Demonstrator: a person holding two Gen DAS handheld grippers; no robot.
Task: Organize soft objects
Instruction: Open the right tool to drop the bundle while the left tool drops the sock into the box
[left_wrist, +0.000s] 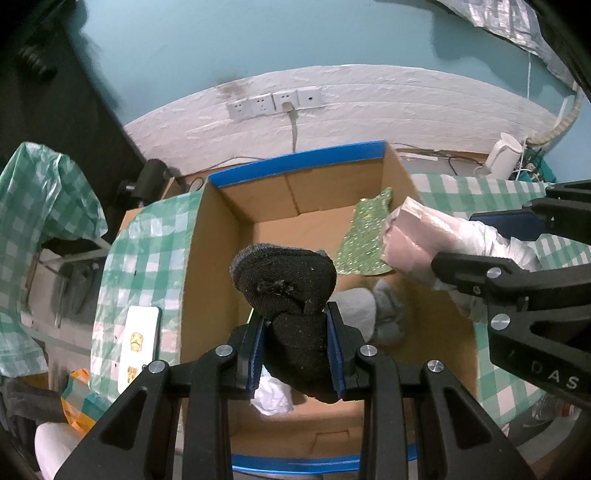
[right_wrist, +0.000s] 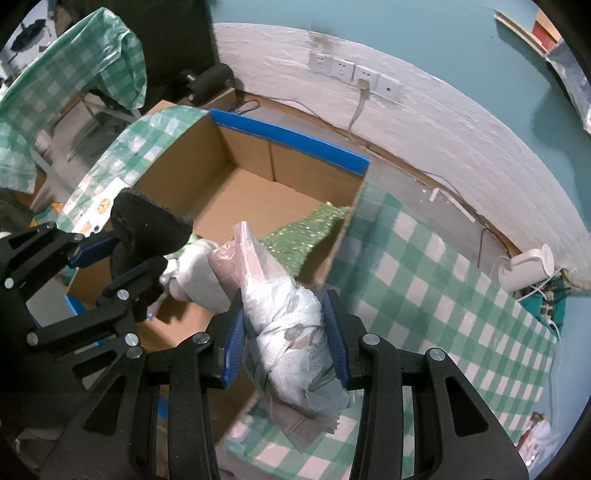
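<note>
My left gripper (left_wrist: 295, 343) is shut on a black sock (left_wrist: 286, 277) and holds it above the open cardboard box (left_wrist: 207, 240). My right gripper (right_wrist: 286, 332) is shut on a crumpled pink and white plastic bag (right_wrist: 291, 325) over the box's right wall. In the left wrist view that bag (left_wrist: 410, 236) and the right gripper (left_wrist: 491, 243) reach in from the right. In the right wrist view the left gripper (right_wrist: 122, 254) with the sock (right_wrist: 144, 225) is at the left. Inside the box lie a green sequinned cloth (left_wrist: 365, 236), a grey-white soft item (left_wrist: 362, 310) and a white bag (left_wrist: 273, 400).
The box stands on a table with a green checked cloth (right_wrist: 424, 258). A white card with gold marks (left_wrist: 138, 343) lies left of the box. A white kettle (right_wrist: 528, 269) and cables sit at the far right. Wall sockets (left_wrist: 273, 103) are behind.
</note>
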